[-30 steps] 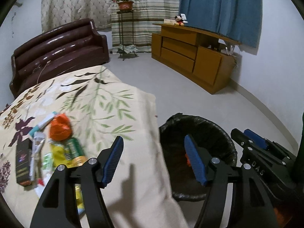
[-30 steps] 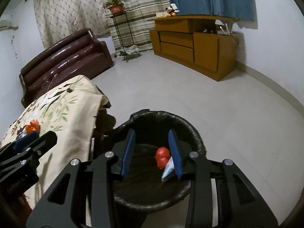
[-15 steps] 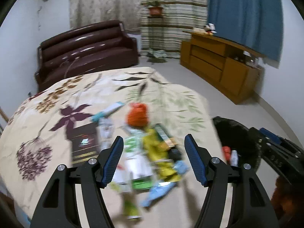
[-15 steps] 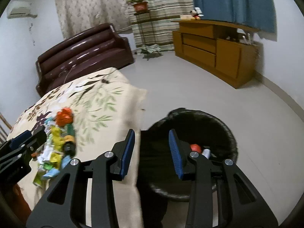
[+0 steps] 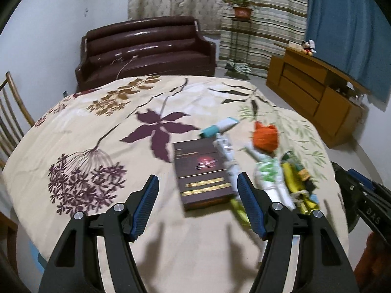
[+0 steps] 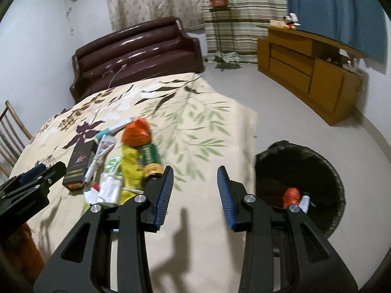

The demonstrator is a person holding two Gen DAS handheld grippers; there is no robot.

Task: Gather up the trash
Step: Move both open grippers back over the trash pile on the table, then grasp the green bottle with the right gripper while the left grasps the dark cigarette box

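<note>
Both hand-held grippers hung empty over the floral-clothed bench (image 5: 102, 131). The left hand-held gripper (image 5: 198, 202) stood wide open just short of the dark box (image 5: 202, 171). The right hand-held gripper (image 6: 195, 193) was narrower but also open. The trash pile (image 6: 127, 161) lay beside the box, and the black-lined bin (image 6: 317, 171) stood on the floor just off the bench's edge.

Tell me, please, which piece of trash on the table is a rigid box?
The dark maroon box at the pile's left edge; the rest are soft wrappers, tubes and a crumpled orange bag.
</note>
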